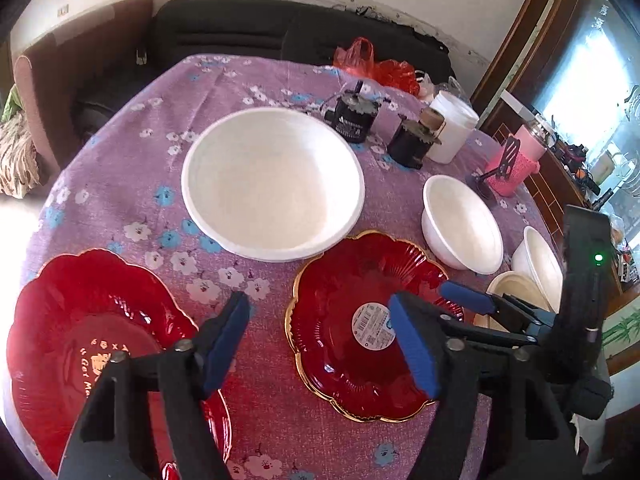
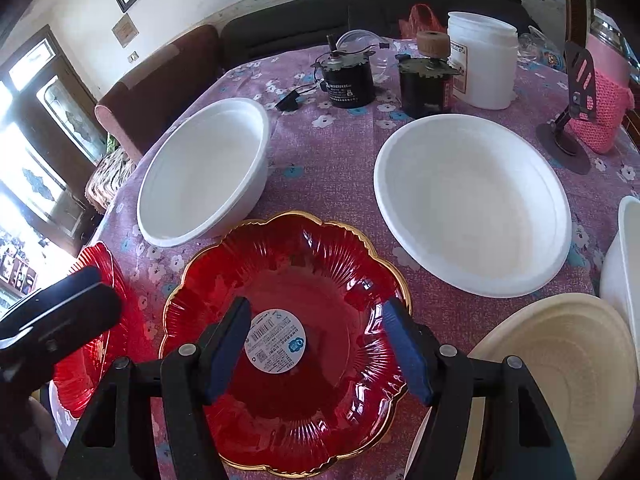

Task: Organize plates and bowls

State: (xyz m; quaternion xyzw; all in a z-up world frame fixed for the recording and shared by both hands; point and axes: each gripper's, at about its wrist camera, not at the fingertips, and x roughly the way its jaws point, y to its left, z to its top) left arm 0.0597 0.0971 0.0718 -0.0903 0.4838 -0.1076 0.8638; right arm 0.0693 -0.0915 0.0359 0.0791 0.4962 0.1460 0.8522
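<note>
Two red glass flower-shaped plates with gold rims lie on the purple floral tablecloth (image 1: 132,148). The labelled one (image 1: 344,344) (image 2: 304,288) sits centre; the other (image 1: 60,320) (image 2: 92,320) is to its left. A big white bowl (image 1: 272,184) (image 2: 200,172) stands behind them. A second white bowl (image 1: 464,220) (image 2: 472,200) stands to the right, with a cream plate (image 2: 568,360) (image 1: 516,284) near it. My left gripper (image 1: 324,340) is open, hovering between the red plates. My right gripper (image 2: 320,344) is open above the labelled plate; it also shows in the left wrist view (image 1: 460,304).
Two black motors (image 2: 348,80) (image 2: 424,84), a white jar (image 2: 480,60), a pink knitted cup (image 2: 604,92) and a black phone stand (image 2: 576,92) crowd the table's far side. A third white bowl (image 1: 540,264) is at the right edge. A sofa (image 1: 240,32) stands behind.
</note>
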